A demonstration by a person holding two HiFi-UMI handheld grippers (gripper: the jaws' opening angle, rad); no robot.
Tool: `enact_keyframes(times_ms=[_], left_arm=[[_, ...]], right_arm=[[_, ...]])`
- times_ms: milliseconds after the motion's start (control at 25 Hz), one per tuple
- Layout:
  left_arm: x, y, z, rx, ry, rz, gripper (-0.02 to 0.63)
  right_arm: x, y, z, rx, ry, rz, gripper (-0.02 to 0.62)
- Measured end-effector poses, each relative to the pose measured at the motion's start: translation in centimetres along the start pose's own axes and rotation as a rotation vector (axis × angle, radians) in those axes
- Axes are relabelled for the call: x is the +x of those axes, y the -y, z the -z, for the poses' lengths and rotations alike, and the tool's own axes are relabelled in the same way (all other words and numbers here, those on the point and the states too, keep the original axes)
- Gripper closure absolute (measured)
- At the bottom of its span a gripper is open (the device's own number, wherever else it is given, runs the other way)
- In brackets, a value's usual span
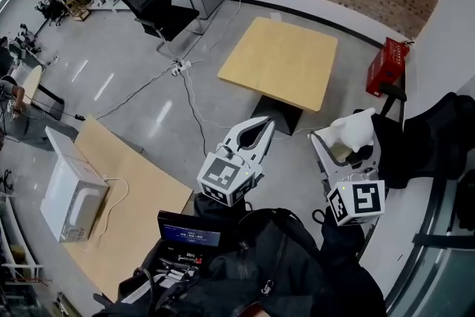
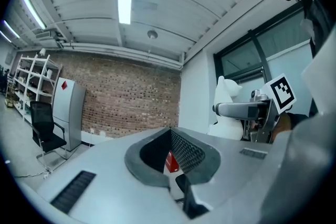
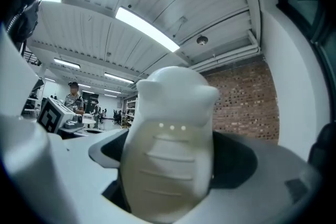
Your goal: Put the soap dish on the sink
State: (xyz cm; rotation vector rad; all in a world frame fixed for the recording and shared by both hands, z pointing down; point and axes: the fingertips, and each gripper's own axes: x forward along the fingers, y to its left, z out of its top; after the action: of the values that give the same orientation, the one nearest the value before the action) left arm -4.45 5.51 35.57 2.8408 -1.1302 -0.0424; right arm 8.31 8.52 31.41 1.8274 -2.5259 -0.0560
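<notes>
right gripper [image 1: 346,151]: jaws spread wide and pinching a white bear-shaped ceramic soap dish [image 1: 355,128] by its sides, held level in the air over the grey floor [image 1: 111,85]. ribbed cream inner face of the dish fills the right gripper view. left gripper [image 1: 261,128]: jaw tips drawn together, nothing between. light square wooden table [image 1: 280,61] and red plastic crate [image 1: 387,67] lie beyond.

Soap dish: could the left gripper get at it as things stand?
Probably yes: only open air separates the left gripper from the soap dish, though the right gripper clamps it and the left jaws are together.
</notes>
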Motion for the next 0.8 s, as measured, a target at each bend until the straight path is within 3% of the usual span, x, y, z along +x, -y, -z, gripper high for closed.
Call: enact_keyframes(times_ms=[800], left_arm=[[2.1, 1.6, 3.1, -0.022, -0.057, -0.009, 0.604]], right_arm=[[-0.4, 2.0, 2.3, 0.047, -0.029, -0.04, 0.101]])
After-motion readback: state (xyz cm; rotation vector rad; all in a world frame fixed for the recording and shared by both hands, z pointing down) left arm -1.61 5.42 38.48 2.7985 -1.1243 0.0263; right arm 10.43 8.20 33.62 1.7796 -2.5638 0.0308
